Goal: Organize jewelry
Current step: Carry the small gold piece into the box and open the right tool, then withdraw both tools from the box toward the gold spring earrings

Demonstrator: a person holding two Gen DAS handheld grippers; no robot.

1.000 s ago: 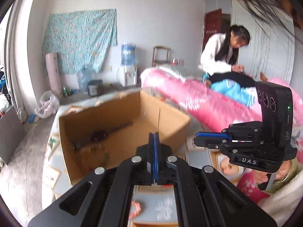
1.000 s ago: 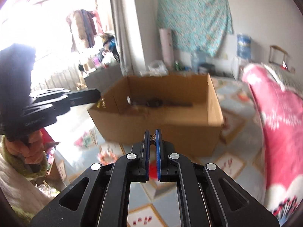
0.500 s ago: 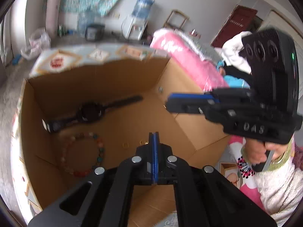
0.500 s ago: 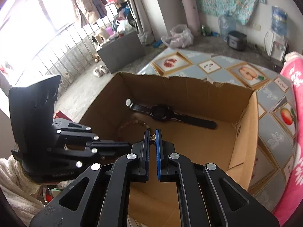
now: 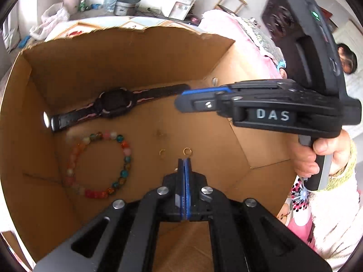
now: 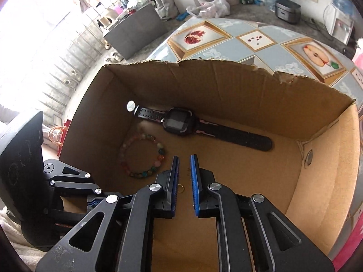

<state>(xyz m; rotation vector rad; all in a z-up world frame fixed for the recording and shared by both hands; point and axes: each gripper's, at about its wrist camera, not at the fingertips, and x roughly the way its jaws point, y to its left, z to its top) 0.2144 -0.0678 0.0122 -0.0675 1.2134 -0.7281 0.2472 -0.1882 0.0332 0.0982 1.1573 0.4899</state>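
Both grippers held over box [image 6: 329, 181]. Right gripper [image 6: 184, 170] jaws just opening, slightly spread, nothing pinched; gold ring [image 6: 180, 187] seen on box floor below gap. Left gripper [image 5: 185, 162] jaws pressed together, empty. Watch [image 6: 179, 124], bracelet [image 6: 143, 156] already inside. Release best kept low, clear of bracelet.

The cardboard box [image 6: 226, 86] is open-topped; its right floor lies bare, while the watch [image 6: 179, 122], bead bracelet [image 6: 143, 156] and small gold rings [image 5: 187, 151] occupy the left.
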